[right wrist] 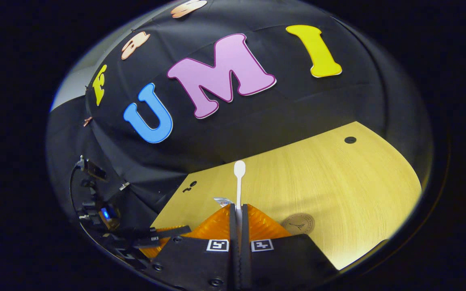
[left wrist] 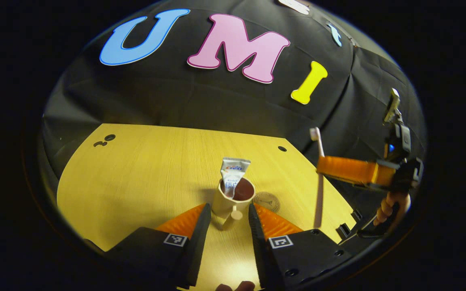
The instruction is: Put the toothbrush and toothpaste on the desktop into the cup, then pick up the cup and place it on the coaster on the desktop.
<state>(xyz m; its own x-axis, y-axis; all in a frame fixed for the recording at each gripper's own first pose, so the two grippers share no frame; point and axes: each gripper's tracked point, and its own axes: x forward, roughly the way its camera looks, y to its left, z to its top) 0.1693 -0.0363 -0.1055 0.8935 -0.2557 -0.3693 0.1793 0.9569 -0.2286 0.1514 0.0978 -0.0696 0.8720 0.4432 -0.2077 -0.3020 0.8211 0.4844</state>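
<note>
1. The right hand-held gripper is clenched mid-handle on the light, stiff toothbrush.
2. The left hand-held gripper, released, flanks the cup holding the soft toothpaste; the coaster lies just beyond.

Cup standing on the desktop just ahead of the left gripper, between its spread fingers, toothpaste upright in the cup, coaster just right of the cup, toothbrush upright, clamped in the right gripper, farther right, above the desktop.
</note>
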